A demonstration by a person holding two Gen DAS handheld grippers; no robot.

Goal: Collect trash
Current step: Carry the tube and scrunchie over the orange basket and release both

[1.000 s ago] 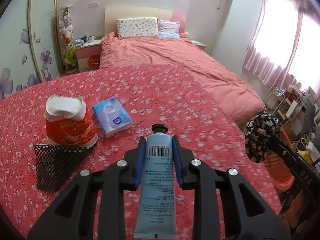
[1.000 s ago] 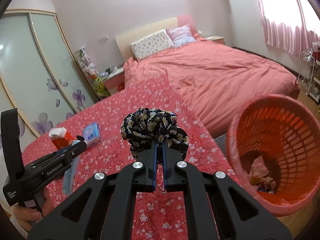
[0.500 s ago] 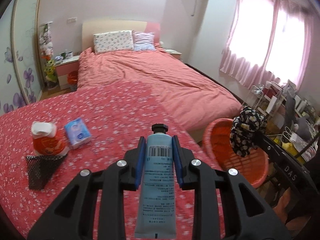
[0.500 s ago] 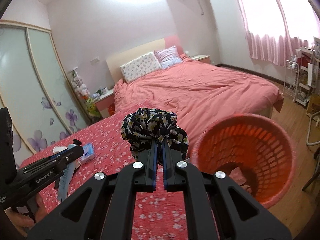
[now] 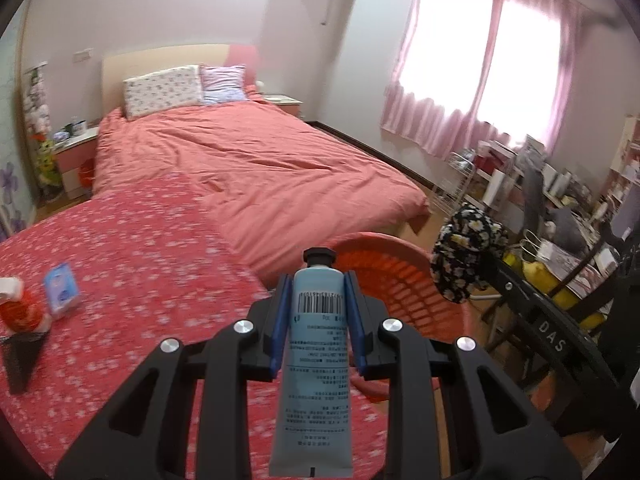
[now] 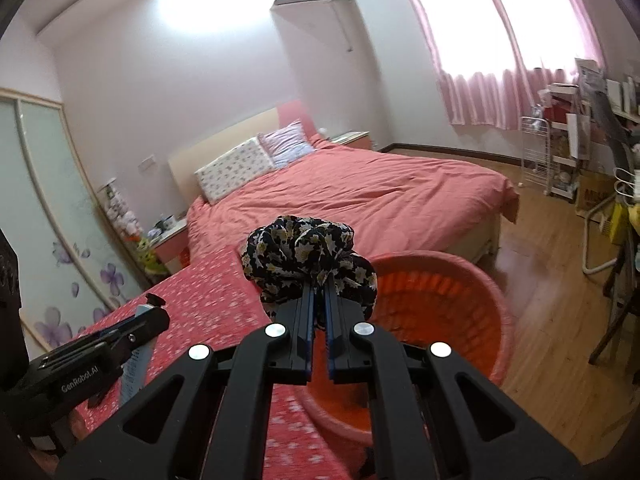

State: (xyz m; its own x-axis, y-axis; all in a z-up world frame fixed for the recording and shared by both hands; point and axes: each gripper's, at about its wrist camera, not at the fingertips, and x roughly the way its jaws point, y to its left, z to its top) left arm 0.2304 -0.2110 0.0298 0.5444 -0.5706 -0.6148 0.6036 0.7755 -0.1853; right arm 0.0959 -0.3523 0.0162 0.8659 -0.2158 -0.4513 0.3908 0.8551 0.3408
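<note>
Blue tube (image 5: 320,344) is clamped between the left gripper (image 5: 318,312) pads, cap forward, just short of the orange basket (image 6: 460,280) rim. Flowered fabric bundle (image 6: 308,256) is pinched in the tightly closed right gripper (image 6: 319,308), over the basket's near edge. Neither item is dropped in yet; both releases remain. Well away from the basket, on the red flowered cloth (image 5: 140,240), a tissue pack (image 5: 61,290), a red-and-white container (image 5: 18,308) and a black mesh piece (image 5: 22,356) are uncollected; which count as trash is unclear.

Daylight through pink curtains (image 5: 480,80) at 1 o'clock, blown out white. Ceiling glare at 12 o'clock in right wrist view. Red floral cover (image 5: 140,264) motion-smeared; orange basket (image 6: 448,304) rim soft. Fisheye bending, dark vignette at corners
</note>
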